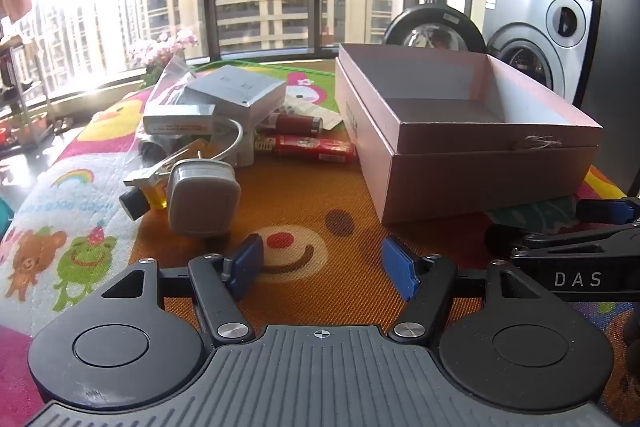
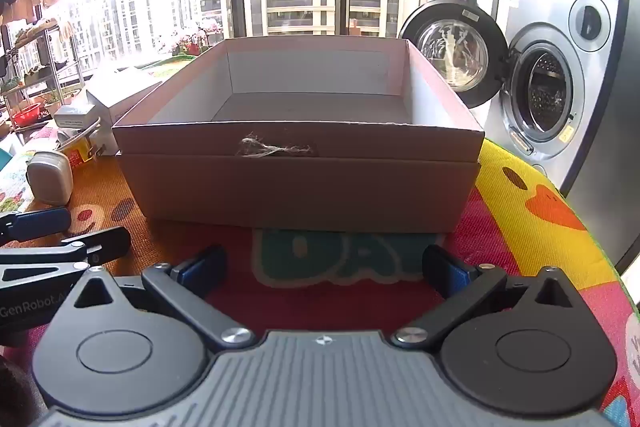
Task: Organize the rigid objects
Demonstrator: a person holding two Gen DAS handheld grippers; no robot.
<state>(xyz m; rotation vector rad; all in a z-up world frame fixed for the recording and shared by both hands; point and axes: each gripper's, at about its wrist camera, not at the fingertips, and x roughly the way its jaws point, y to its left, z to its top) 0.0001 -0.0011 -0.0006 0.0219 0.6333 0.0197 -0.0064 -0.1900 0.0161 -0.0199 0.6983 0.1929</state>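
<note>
one open cardboard box (image 2: 298, 183) sits straight ahead of the right tongs. ahead and left of the left tongs lie one white plug adapter (image 1: 203, 197), one small yellow bottle (image 1: 145, 197), two grey flat boxes (image 1: 236, 95), one dark red tube (image 1: 298, 123) and one red packet (image 1: 316, 147).

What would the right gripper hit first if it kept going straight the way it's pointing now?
Probably the colourful mat, since the open right gripper tilts downward with nothing between its fingers. On a shallower line it would meet the near wall of the pink cardboard box.
</note>
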